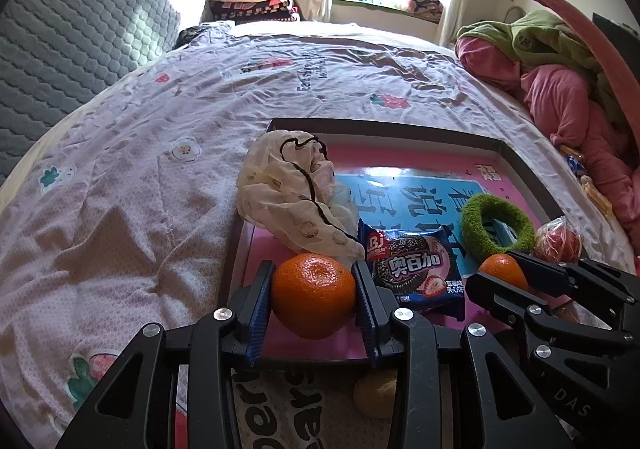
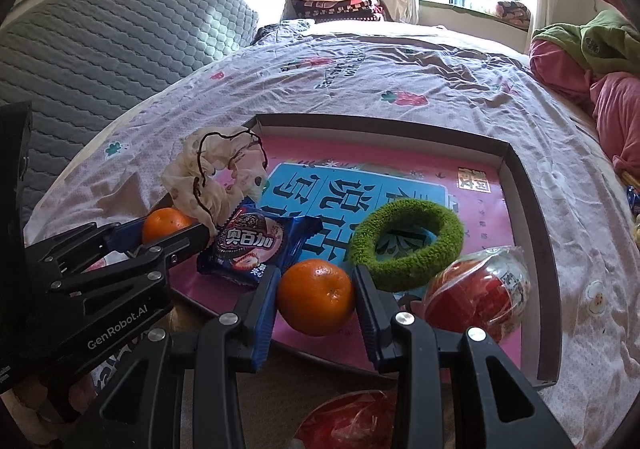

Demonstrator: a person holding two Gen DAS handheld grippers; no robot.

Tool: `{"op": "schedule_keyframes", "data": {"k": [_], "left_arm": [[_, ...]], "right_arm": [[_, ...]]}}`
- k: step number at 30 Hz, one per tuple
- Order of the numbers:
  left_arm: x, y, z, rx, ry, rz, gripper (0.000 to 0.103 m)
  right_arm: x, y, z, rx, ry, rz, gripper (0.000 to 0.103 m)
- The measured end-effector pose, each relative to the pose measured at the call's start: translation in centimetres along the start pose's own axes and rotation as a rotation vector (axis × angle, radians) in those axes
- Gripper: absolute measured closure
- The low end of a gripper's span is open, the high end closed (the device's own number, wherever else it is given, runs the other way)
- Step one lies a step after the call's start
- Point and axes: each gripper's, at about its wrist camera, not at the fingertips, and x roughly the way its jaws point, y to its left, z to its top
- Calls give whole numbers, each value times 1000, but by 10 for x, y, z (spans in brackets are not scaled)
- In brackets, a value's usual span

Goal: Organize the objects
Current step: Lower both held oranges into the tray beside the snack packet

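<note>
Wrinkled bedsheet [image 1: 160, 169] under glossy tray [image 1: 400, 133], round oranges [image 1: 313, 295].

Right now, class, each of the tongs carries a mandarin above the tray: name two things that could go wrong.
1. The left mandarin is round and pinched only at its sides; it might slip and roll.
2. Lowered, the right mandarin may bump the green ring or the wrapped red snack, which lie close.

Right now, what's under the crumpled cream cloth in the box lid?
The crumpled cream cloth lies over the pink box lid's left rim and overlaps the blue biscuit packet's corner. Anything beneath its folds is hidden.
</note>
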Motion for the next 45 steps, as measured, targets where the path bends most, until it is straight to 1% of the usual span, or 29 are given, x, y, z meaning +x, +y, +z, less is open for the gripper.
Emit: {"op": "schedule_keyframes", "data": {"k": [5,14,20,32,45], "left_arm": [[7,3,0,-15,12,2,63],[13,3,0,-10,16,6,63],[15,4,0,-35,18,2,63],[18,-1,-1,-5,28,12,63],[16,-12,-3,54,23,36,63]], "right_arm": [[5,-2,0,16,4,-6,66],[10,-3,2,22,2,-28,66],[14,-5,2,44,14,-27,65],[15,-6,2,54,16,-28,65],[14,-1,0,4,17,-63,65]]}}
